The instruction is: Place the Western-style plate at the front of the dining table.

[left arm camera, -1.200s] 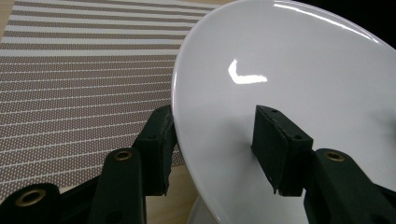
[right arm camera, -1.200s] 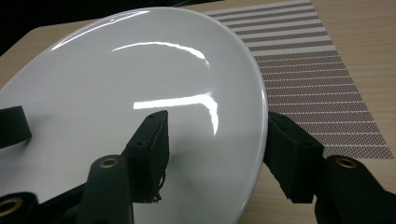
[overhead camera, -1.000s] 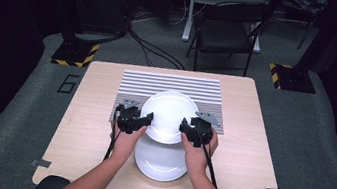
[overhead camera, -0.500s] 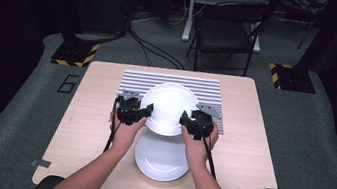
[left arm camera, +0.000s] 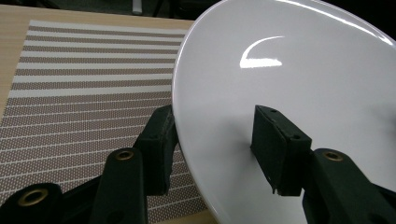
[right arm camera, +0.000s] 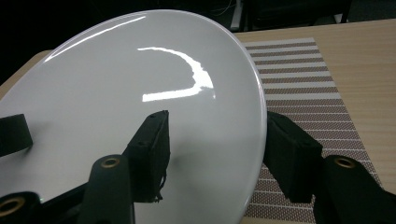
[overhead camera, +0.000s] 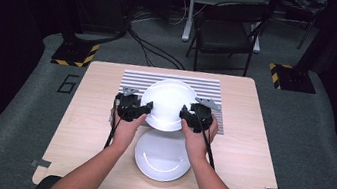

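Since the earlier frames, we had carried the upper plate [overhead camera: 168, 104] away from the person, so that it hung above the striped placemat [overhead camera: 133, 78] and uncovered most of the lower plate [overhead camera: 163, 156], which stayed flat on the table [overhead camera: 88, 113] near the person's edge. Working from left to right: our left gripper [overhead camera: 146, 109] was clamped on the left rim of the upper plate; in the left gripper view, one pad [left arm camera: 161, 140] sat beneath the rim and the other pad [left arm camera: 275, 144] pressed on the top face of the plate [left arm camera: 299, 93]. The plate was held clear of the table, tilted slightly in both gripper views. Our right gripper [overhead camera: 184, 115] was closed on the opposite rim in the same manner, one pad [right arm camera: 152, 154] on the top face of the plate [right arm camera: 140, 93] and the other pad [right arm camera: 292, 154] below the rim, over the placemat [right arm camera: 303, 84]. Both hands were level with each other, one at either side of the plate.
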`<move>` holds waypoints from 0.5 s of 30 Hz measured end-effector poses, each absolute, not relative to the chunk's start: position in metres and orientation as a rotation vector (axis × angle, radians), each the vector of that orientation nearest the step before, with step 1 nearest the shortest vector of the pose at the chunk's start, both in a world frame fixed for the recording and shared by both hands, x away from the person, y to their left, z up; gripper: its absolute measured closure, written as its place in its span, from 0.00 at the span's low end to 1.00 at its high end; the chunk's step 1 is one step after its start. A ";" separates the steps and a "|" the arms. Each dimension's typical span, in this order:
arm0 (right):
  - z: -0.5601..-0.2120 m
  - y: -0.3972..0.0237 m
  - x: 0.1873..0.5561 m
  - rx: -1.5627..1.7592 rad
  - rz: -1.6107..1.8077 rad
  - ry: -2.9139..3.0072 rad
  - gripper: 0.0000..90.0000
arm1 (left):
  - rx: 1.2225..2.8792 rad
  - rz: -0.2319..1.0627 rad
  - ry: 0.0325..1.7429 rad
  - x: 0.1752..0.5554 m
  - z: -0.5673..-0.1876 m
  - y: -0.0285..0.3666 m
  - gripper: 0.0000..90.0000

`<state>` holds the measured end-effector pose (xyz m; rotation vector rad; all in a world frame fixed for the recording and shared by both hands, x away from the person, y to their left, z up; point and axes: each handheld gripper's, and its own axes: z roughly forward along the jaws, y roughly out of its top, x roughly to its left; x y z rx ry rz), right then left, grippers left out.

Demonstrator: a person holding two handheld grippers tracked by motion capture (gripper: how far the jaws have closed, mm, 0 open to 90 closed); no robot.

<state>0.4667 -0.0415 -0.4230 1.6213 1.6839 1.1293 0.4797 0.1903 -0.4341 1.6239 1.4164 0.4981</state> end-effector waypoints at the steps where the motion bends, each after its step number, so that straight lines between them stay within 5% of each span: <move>1: -0.423 -0.041 0.468 1.627 1.129 1.684 0.47 | 1.629 0.499 1.412 0.481 -0.433 0.191 0.55; 15: -0.421 -0.042 0.485 1.649 1.126 1.690 0.48 | 1.625 0.504 1.415 0.500 -0.424 0.190 0.56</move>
